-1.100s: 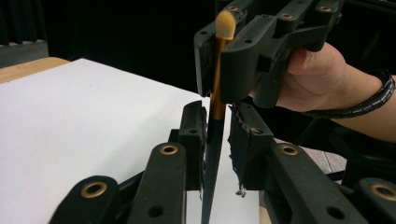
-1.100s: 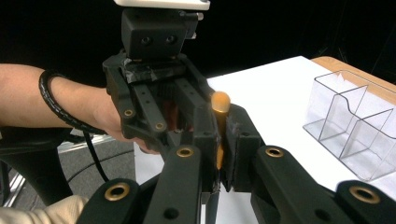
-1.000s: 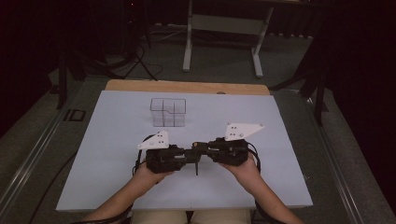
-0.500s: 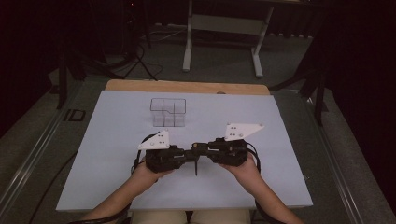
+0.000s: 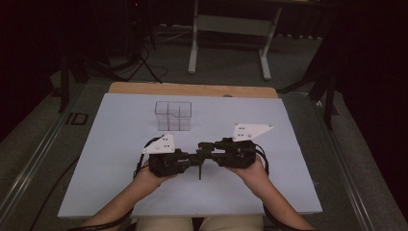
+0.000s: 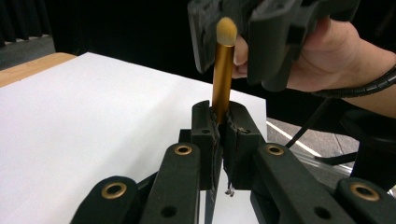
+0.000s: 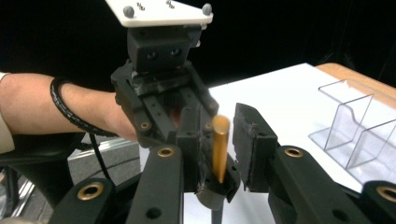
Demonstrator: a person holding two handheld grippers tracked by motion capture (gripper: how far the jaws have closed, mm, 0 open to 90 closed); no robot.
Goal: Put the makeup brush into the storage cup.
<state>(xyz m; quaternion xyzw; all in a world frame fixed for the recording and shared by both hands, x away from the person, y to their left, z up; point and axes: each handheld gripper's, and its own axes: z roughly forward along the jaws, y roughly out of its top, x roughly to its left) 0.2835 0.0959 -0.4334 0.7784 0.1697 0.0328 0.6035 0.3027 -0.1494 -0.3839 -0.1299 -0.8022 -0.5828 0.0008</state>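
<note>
Only readable thing I can spot is "ID" in big letters on the grey floor strip (image 5: 77, 119) just off the far left corner of the desk (image 5: 120, 144). Nothing else has legible text, labels or numbers on it.

A dark lab: white-topped table (image 5: 120, 159), floor cables (image 5: 144, 62), metal stand (image 5: 231, 29).

High view overhead, claw views close, facing, sharing gold stick (image 6: 222, 74)

Both grippers meet nose to nose at the table's (image 5: 120, 192) near middle, left gripper (image 5: 188, 161) left, right gripper (image 5: 208, 150) right. The stick (image 6: 222, 74) stands between them. The divided box (image 5: 173, 115) sits behind, toward the far edge.
</note>
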